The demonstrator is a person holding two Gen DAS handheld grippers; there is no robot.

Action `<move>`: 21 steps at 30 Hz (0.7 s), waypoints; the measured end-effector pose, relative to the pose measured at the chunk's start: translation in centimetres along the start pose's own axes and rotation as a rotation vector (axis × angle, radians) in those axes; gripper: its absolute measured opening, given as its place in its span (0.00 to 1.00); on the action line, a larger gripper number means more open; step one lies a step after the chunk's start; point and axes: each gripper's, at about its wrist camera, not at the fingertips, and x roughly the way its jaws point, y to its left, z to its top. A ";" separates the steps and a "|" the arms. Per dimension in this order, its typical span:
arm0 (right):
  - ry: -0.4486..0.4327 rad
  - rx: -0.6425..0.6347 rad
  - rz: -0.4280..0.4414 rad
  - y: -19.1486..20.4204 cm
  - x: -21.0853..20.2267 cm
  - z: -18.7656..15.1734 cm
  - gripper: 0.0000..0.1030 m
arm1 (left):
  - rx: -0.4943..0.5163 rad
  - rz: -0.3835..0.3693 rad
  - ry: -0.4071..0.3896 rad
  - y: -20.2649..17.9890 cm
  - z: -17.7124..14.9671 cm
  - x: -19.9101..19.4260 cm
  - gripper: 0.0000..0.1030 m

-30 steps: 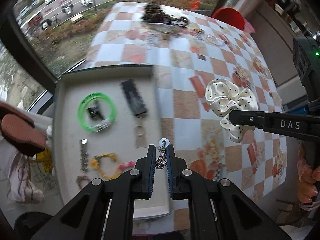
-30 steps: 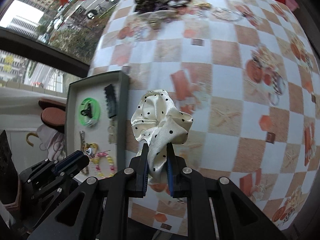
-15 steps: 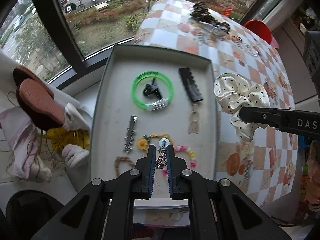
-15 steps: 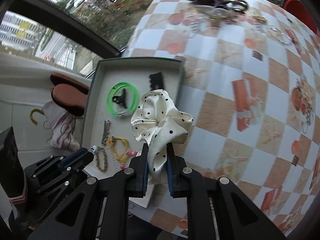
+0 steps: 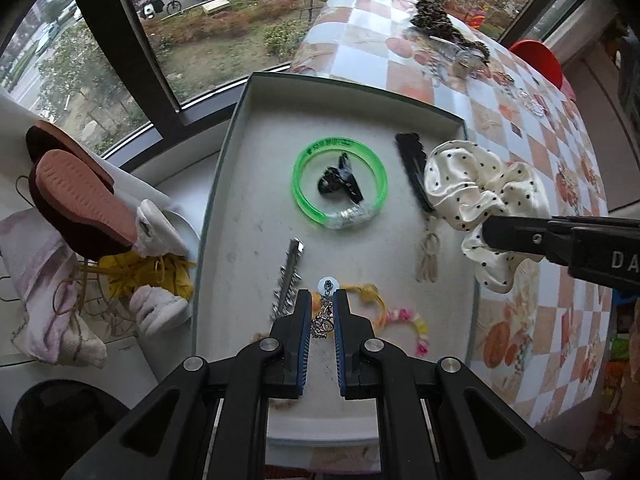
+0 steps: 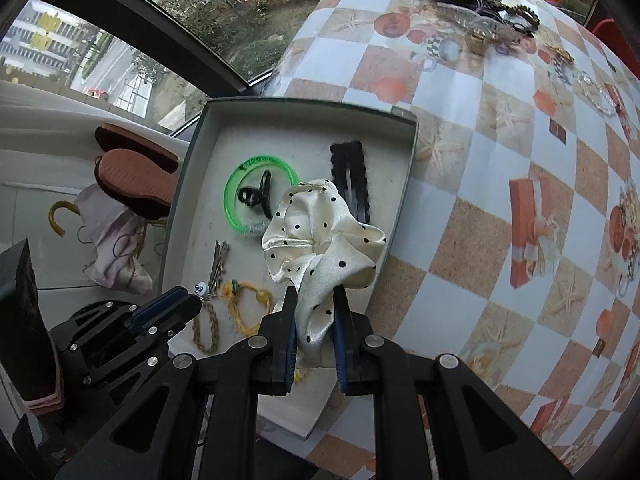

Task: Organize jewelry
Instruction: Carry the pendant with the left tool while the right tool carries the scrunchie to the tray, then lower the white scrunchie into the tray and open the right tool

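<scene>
L gripper (image 5: pixel 322 307) clenched on silver charm (image 5: pixel 323 317) over tray (image 5: pixel 256 216); R gripper (image 6: pixel 315 305) grasping dotted scrunchie (image 6: pixel 320 240) at tray's right.

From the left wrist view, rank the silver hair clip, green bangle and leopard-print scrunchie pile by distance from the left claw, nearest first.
1. Silver hair clip, just left of the left claw, in the tray.
2. Green bangle, mid-tray, ahead.
3. Leopard-print scrunchie pile, on the table's far end.

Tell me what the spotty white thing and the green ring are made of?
The spotty scrunchie looks like satin cloth: it shines softly and bunches into loose folds. The green bangle looks like see-through plastic: glossy, glowing at the edges, and the tray shows through it. Neither is certain from looks alone.
</scene>
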 end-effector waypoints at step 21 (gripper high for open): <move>0.000 0.021 -0.037 -0.4 3.1 4.3 0.16 | 0.012 0.076 0.047 0.1 1.7 4.7 0.14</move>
